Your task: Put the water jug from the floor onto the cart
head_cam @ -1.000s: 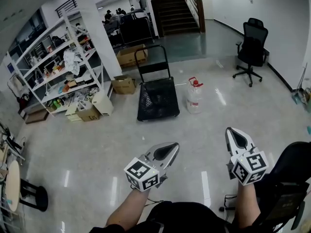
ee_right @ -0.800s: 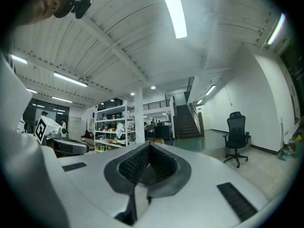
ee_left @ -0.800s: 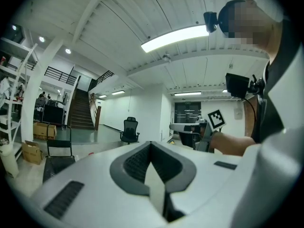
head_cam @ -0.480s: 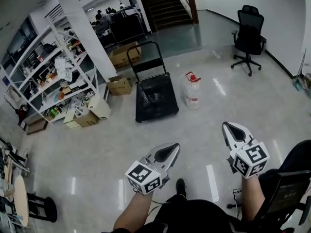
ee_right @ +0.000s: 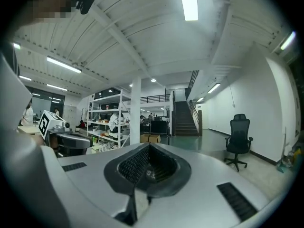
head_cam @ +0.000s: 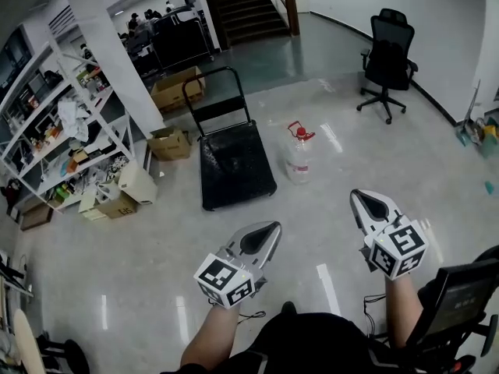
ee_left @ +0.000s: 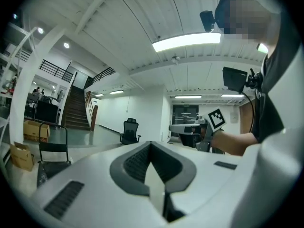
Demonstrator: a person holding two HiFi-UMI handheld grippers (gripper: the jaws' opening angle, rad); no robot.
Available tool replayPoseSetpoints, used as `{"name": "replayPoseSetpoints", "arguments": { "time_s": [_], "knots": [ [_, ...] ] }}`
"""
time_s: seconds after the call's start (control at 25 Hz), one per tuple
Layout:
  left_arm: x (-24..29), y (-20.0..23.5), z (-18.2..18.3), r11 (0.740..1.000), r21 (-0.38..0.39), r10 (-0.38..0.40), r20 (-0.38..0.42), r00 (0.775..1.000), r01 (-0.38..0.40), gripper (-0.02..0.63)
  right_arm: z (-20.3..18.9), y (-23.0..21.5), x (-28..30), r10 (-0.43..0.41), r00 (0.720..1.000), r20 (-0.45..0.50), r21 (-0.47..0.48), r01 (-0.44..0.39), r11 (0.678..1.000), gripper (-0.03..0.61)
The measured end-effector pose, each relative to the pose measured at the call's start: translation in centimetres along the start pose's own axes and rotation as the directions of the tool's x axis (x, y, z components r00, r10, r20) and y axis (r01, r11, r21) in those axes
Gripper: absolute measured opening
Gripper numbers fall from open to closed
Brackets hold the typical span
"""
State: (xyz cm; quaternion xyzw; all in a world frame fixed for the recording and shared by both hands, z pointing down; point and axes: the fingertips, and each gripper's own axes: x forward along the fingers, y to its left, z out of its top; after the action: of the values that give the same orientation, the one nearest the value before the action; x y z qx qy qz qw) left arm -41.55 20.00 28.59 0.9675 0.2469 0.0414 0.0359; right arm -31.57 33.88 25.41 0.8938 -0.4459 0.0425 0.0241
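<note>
The clear water jug with a red cap stands upright on the floor, just right of the black platform cart, whose push handle rises at its far end. Both grippers are held level, side by side, well short of the jug. My left gripper has its jaws together with nothing between them. My right gripper is likewise shut and empty. In the left gripper view the cart handle shows at the left and the right gripper ahead. The jug is hidden in both gripper views.
A black office chair stands at the back right. White shelving full of goods lines the left, with cardboard boxes on the floor beside it. A staircase rises behind. A second chair sits at my lower right.
The person has walked forward: the cart and jug are nearer and lower in the head view. Both grippers travelled along, still shut and side by side.
</note>
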Motion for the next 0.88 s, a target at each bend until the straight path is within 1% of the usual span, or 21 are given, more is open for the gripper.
{"name": "replayPoseSetpoints", "arguments": {
  "time_s": [0.2,0.36,0.44,0.64,0.76,0.88],
  "knots": [
    [1.7,6.2,-0.6,0.999,-0.037,-0.004,-0.008,1.000,0.004,0.000,-0.6,0.3,5.9,0.003,1.000,-0.029,0.008,-0.002,1.000,0.002],
    [4.3,8.1,-0.7,0.997,-0.062,-0.047,-0.002,0.999,0.047,0.000,-0.9,-1.2,8.9,0.006,0.998,-0.065,0.007,-0.005,1.000,0.002],
    [5.9,9.5,-1.0,0.997,-0.069,-0.041,-0.015,0.999,0.040,0.000,-1.1,-2.5,10.6,0.008,0.998,-0.066,0.027,-0.006,1.000,0.002],
    [11.5,12.8,-0.5,0.996,-0.091,-0.012,-0.027,1.000,0.009,0.000,-1.1,-7.6,14.6,0.022,0.998,-0.066,0.043,-0.019,0.999,0.002],
    [15.6,15.1,0.7,0.993,-0.115,0.008,-0.037,0.999,-0.012,0.000,-0.6,-11.4,17.5,0.027,0.997,-0.069,0.056,-0.023,0.998,0.002],
    [20.1,17.1,1.9,0.997,-0.083,0.005,-0.049,0.999,-0.009,0.000,-0.5,-15.6,20.6,0.025,0.997,-0.076,0.089,-0.018,0.996,0.002]
  ]
}}
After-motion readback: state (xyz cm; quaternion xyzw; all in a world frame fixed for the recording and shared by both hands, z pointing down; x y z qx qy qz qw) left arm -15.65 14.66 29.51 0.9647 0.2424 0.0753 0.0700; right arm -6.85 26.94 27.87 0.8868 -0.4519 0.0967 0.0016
